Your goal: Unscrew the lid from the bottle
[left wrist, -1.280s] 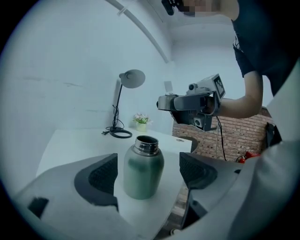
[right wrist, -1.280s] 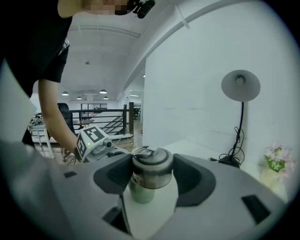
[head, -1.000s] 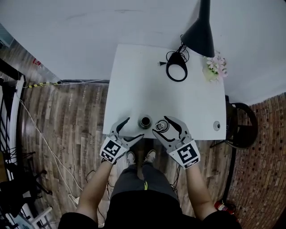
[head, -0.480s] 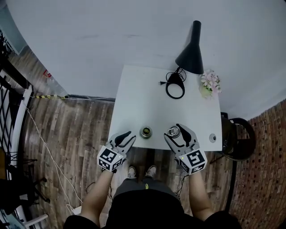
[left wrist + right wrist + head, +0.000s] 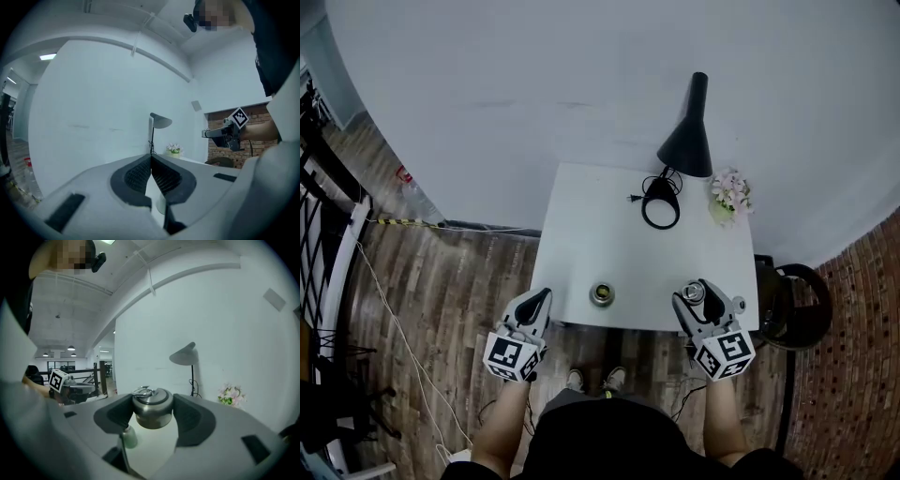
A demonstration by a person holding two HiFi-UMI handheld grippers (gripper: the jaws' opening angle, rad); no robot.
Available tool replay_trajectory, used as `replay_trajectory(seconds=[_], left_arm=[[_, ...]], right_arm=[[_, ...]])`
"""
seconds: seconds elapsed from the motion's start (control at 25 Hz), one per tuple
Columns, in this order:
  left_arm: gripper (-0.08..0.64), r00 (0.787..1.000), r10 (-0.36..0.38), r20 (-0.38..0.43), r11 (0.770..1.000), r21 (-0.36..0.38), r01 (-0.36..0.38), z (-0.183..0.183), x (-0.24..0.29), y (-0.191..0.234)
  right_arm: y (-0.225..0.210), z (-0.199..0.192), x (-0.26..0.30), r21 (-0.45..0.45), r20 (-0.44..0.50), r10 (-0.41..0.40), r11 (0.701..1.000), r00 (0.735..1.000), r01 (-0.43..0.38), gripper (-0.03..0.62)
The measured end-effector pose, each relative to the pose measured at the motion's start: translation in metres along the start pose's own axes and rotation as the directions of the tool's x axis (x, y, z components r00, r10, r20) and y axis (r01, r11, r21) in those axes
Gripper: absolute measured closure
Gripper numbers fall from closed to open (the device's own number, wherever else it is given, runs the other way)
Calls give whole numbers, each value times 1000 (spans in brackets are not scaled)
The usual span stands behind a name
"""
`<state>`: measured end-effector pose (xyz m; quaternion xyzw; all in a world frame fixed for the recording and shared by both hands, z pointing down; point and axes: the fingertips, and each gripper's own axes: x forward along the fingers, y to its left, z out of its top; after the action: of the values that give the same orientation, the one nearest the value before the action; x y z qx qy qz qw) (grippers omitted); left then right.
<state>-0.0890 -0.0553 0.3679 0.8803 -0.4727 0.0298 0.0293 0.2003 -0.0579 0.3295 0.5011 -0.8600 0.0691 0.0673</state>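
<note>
2 grippers hang either side of the open bottle [image 5: 602,294], which stands near the white worktop's [image 5: 600,234] front edge. Left gripper [image 5: 541,296]: jaws pressed together, empty. Right gripper [image 5: 697,290]: jaws pinching the lid [image 5: 151,409], clear of the bottle. Risk: a slackened pinch drops the lid. Surroundings: lamp [image 5: 686,141], flowers [image 5: 730,195], plank floor [image 5: 441,281], white wall [image 5: 534,84].

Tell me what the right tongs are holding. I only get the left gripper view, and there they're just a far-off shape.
Observer: The right tongs are clamped on the lid, one pad on each side.
Operator: Now say where the bottle is.
Observer: The bottle stands upright on the table, near its front edge, apart from the lid.
Operator: Confirm it's open.
Observer: Yes. The head view looks down on its top, and nothing covers it.
</note>
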Motion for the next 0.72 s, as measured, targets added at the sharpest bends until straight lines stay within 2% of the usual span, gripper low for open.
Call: replay_trajectory(seconds=[0.32, 0.44, 0.56, 0.72], left_arm=[[537, 994, 81, 68, 996, 25, -83, 42, -34, 16], [537, 992, 88, 93, 994, 51, -93, 58, -37, 16], [537, 993, 76, 94, 994, 67, -82, 62, -38, 11], [537, 994, 76, 85, 996, 51, -80, 62, -38, 9]], right_arm=[[-21, 15, -39, 18, 35, -90, 996, 995, 90, 324], [-23, 18, -46, 25, 41, -110, 994, 993, 109, 324], [-21, 26, -45, 31, 54, -107, 994, 993, 106, 325], [-14, 37, -39, 28, 71, -80, 997, 994, 78, 325]])
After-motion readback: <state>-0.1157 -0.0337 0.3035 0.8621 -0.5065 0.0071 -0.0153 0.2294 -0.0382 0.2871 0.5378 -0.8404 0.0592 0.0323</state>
